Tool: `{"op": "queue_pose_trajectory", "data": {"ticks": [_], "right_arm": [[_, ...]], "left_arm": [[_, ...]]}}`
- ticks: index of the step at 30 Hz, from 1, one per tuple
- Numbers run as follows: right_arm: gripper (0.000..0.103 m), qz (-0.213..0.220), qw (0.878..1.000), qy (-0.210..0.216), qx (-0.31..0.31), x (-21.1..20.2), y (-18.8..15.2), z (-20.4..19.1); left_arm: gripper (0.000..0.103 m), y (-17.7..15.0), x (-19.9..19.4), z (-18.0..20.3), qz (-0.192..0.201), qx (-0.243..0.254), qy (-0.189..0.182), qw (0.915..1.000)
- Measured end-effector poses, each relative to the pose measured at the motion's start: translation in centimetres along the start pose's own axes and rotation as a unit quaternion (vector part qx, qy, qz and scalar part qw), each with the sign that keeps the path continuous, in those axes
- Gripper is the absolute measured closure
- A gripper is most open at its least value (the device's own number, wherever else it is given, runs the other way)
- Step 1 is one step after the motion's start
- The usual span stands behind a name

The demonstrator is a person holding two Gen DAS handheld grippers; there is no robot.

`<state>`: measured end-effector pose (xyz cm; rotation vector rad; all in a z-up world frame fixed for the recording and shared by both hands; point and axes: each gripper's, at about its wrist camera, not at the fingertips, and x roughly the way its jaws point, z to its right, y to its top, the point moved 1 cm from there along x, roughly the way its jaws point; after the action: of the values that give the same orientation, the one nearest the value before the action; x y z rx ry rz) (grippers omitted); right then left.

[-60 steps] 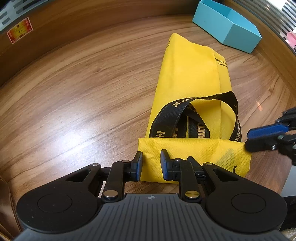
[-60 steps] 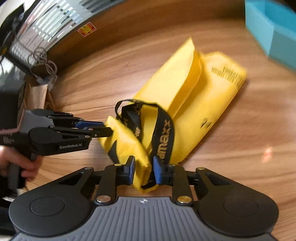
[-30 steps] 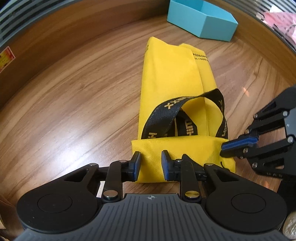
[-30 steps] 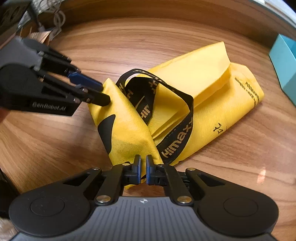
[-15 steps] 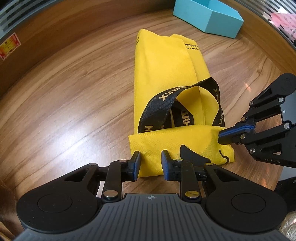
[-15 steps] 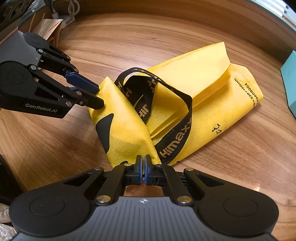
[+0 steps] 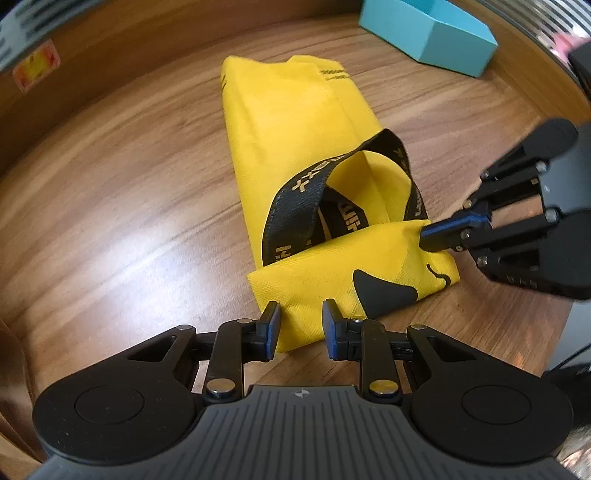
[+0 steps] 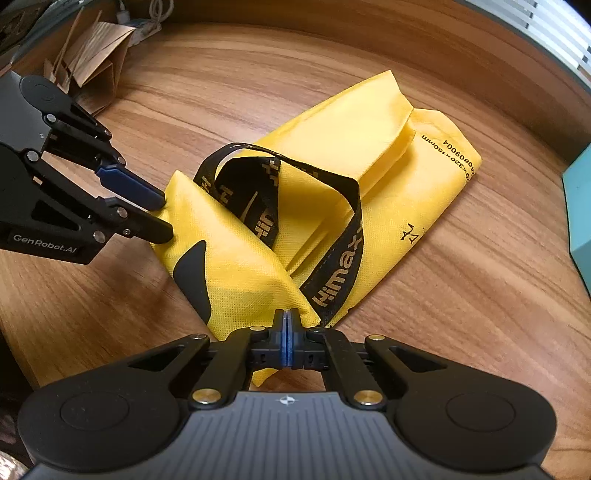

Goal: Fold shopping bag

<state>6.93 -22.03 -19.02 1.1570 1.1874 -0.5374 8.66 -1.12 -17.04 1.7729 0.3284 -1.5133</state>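
A yellow shopping bag (image 7: pixel 295 122) (image 8: pixel 351 147), folded into a long strip, lies on the wooden table (image 7: pixel 110 184). Its black handles (image 7: pixel 306 184) (image 8: pixel 332 266) loop out from under a folded-up flap at the near end. My right gripper (image 8: pixel 287 328) (image 7: pixel 430 240) is shut on one corner of that flap, and the fabric there is raised off the table. At the flap's other corner my left gripper (image 7: pixel 301 325) (image 8: pixel 162 218) stands open. The fabric edge sits between its blue pads with a gap on each side.
A teal open box (image 7: pixel 436 33) (image 8: pixel 580 206) stands beyond the bag's far end. Brown paper bags (image 8: pixel 92 55) lie at the table's far left in the right wrist view. A wooden rim with a red-yellow sticker (image 7: pixel 35 66) bounds the table.
My right gripper's jaws have come together on the flap's corner and the wrist has rolled. My left gripper has slid sideways along the flap edge, its opening unchanged.
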Motion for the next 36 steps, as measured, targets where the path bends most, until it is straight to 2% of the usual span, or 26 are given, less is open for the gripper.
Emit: {"op": "queue_pose_trajectory", "data": {"ticks": [2, 7, 11, 14, 18, 22, 26, 28, 30, 33, 36], "right_arm": [[0.103, 0.0, 1.0, 0.003, 0.0, 0.0, -0.1, 0.1], [0.103, -0.002, 1.0, 0.007, -0.002, 0.0, -0.1, 0.3], [0.102, -0.003, 1.0, 0.008, 0.0, 0.2, 0.0, 0.1], [0.102, -0.002, 1.0, 0.007, 0.0, 0.1, 0.0, -0.1], [0.102, 0.003, 1.0, -0.001, -0.002, 0.1, -0.1, -0.4], [0.102, 0.01, 1.0, -0.016, -0.014, -0.1, -0.2, -1.0], [0.099, 0.028, 0.997, -0.054, -0.043, -0.7, -0.5, -2.3], [0.092, 0.037, 0.995, -0.075, -0.06, -0.9, -0.7, -3.1], [0.069, 0.052, 0.99, -0.106, -0.084, -1.2, -1.0, -4.1], [0.062, 0.065, 0.985, -0.118, -0.109, -1.9, -1.0, -5.1], [0.062, 0.068, 0.981, -0.122, -0.135, -2.0, -1.1, -6.3]], "left_arm": [[0.075, -0.2, -0.3, 0.4, 0.013, 0.029, 0.006, 0.9995], [0.076, 0.8, -0.4, 0.4, 0.02, 0.056, 0.0, 0.9982], [0.075, 2.1, 0.3, 0.7, 0.012, 0.084, -0.02, 0.9962], [0.075, 2.5, 1.0, 1.0, -0.003, 0.099, -0.019, 0.9949], [0.075, 3.4, 1.6, -0.1, -0.025, 0.06, -0.041, 0.997], [0.075, 3.8, 2.2, -0.4, -0.038, 0.052, -0.049, 0.9967], [0.074, 4.2, 2.5, -1.1, -0.049, 0.032, -0.063, 0.9963], [0.074, 4.4, 2.6, -1.2, -0.053, 0.029, -0.067, 0.9959], [0.074, 4.6, 2.8, -1.3, -0.058, 0.028, -0.072, 0.9953], [0.074, 5.0, 3.0, -1.5, -0.067, 0.026, -0.076, 0.9945], [0.074, 5.1, 3.2, -1.7, -0.069, 0.025, -0.081, 0.994]]}}
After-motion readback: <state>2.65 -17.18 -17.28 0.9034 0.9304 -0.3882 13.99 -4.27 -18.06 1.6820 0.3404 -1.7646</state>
